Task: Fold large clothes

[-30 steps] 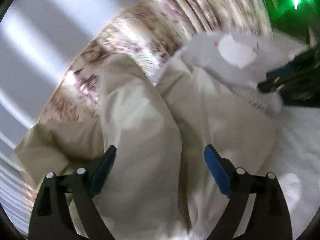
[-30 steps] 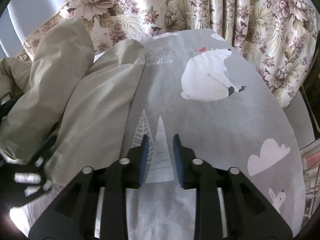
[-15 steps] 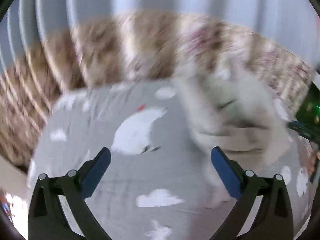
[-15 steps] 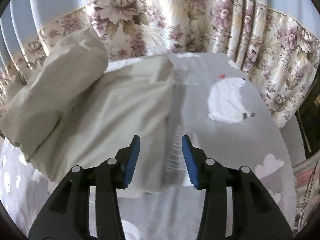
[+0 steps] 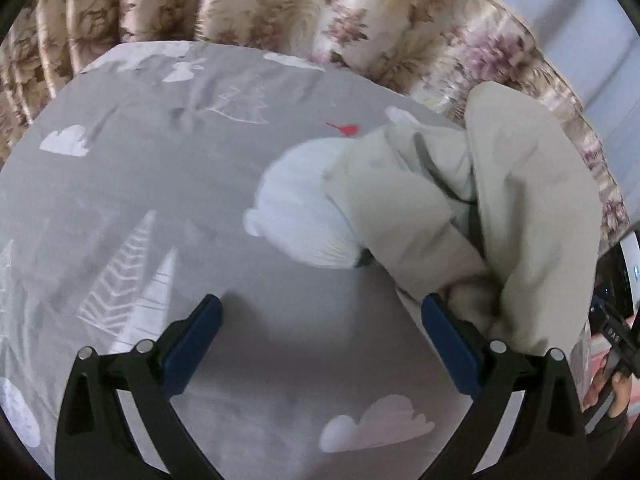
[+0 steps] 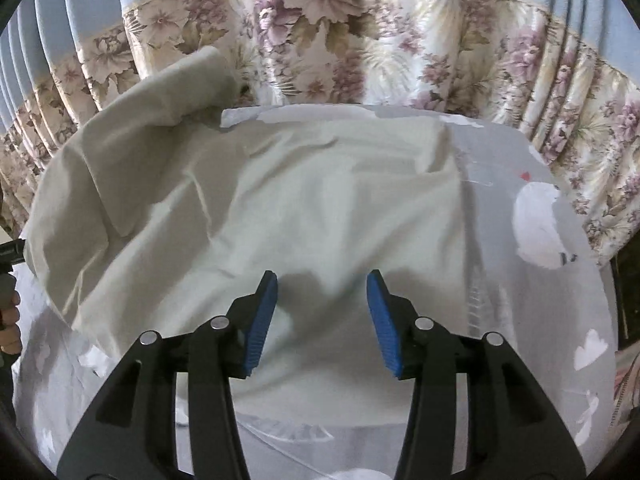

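A: Garment (image 6: pixel 256 208), beige, lies crumpled on the grey printed sheet (image 5: pixel 160 184) — a second ago it filled your left camera, now it sits off at that view's right edge, bunched, one part standing up in a hump.

B: And your left tool (image 5: pixel 320 340)?

A: Spread wide over bare sheet, nothing between the pads. Its right pad (image 5: pixel 448 344) is just beside the cloth; contact, can't tell. A second ago it straddled the fabric.

B: Your right tool (image 6: pixel 322 320)?

A: Jaws opening, wider than before, only loose fabric below them, nothing pinched. Earlier it pointed at the tree print; now it's over the garment's flatter middle.

B: Look of the garment?

A: Wrinkled, one flap raised at far left against the floral curtain (image 6: pixel 360 52).
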Available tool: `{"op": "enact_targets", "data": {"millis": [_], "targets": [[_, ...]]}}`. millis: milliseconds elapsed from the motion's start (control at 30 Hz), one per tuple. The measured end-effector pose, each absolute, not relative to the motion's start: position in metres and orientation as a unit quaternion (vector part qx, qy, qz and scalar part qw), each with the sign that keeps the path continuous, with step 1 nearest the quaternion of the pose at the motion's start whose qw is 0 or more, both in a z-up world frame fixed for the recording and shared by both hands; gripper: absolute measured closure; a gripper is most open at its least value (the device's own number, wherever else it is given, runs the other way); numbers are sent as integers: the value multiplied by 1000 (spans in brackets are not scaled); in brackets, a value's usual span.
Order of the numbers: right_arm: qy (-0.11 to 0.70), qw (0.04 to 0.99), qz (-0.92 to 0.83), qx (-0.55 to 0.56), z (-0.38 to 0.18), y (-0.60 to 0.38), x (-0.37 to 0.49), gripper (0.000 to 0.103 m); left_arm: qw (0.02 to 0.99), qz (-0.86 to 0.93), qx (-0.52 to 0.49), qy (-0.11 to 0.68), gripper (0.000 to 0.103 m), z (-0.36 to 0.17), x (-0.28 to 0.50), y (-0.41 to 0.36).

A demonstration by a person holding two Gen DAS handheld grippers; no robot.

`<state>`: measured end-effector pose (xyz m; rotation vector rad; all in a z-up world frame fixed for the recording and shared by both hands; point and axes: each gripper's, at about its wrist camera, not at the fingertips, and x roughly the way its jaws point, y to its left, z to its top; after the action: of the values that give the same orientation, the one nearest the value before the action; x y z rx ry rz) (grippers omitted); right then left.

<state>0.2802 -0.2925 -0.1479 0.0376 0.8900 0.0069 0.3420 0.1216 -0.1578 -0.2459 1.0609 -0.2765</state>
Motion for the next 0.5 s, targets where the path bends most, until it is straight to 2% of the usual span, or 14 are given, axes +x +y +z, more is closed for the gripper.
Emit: {"op": "enact_targets", "data": {"millis": [167, 333, 500], "targets": [[431, 903, 7, -1, -146, -283, 293, 57, 848, -159, -132, 487, 3, -129, 338, 129], [432, 902, 6, 5, -149, -287, 298, 55, 833, -219, -151, 486, 3, -102, 346, 99], [429, 903, 7, -9, -153, -283, 297, 51, 793, -252, -190, 521, 3, -120, 362, 66]]}}
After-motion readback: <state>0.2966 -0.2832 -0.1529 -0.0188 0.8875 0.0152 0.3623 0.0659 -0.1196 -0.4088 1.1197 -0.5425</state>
